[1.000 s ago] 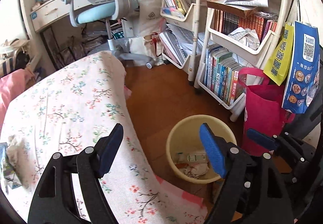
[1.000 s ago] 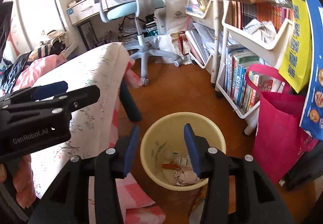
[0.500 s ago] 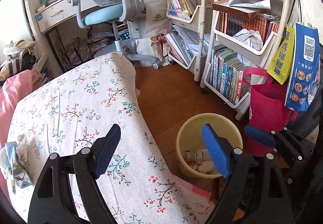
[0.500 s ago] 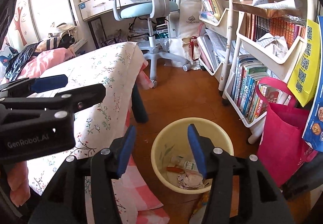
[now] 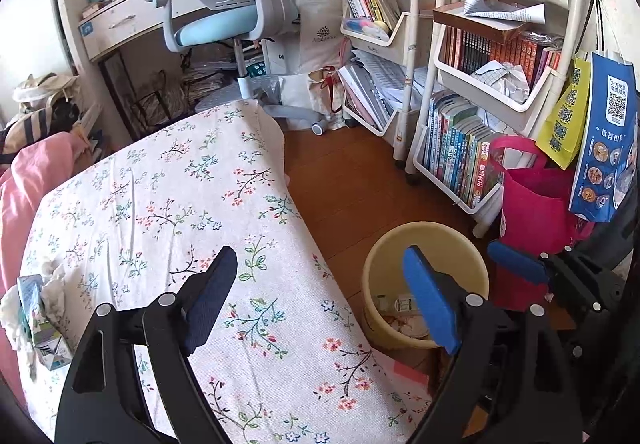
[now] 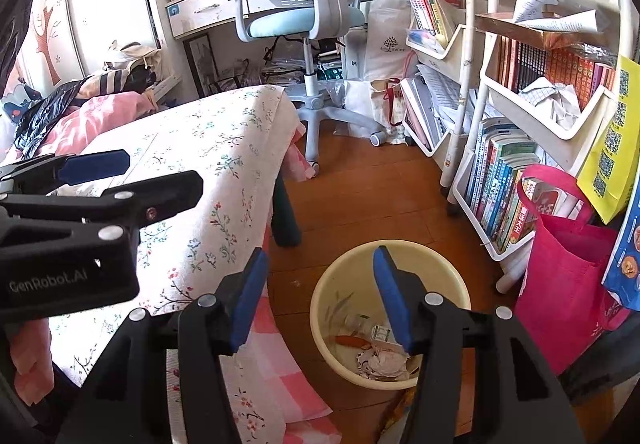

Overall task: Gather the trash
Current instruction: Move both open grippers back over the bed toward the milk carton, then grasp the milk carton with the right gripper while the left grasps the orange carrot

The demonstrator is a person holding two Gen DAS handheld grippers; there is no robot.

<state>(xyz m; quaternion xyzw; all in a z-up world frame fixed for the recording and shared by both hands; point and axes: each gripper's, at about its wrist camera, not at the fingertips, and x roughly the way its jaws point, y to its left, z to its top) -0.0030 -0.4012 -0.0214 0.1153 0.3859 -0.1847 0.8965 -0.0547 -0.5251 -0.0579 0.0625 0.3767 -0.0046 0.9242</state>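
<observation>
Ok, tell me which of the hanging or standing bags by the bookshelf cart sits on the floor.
The pink tote bag. It stands on the wooden floor beside the yellow bin, while the yellow paper bag and the blue paper bag hang from the cart's side.

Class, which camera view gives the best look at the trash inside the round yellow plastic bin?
The right wrist view: the round yellow plastic bin opens toward it, showing crumpled paper. In the left wrist view the bin is partly hidden by a claw finger.
</observation>
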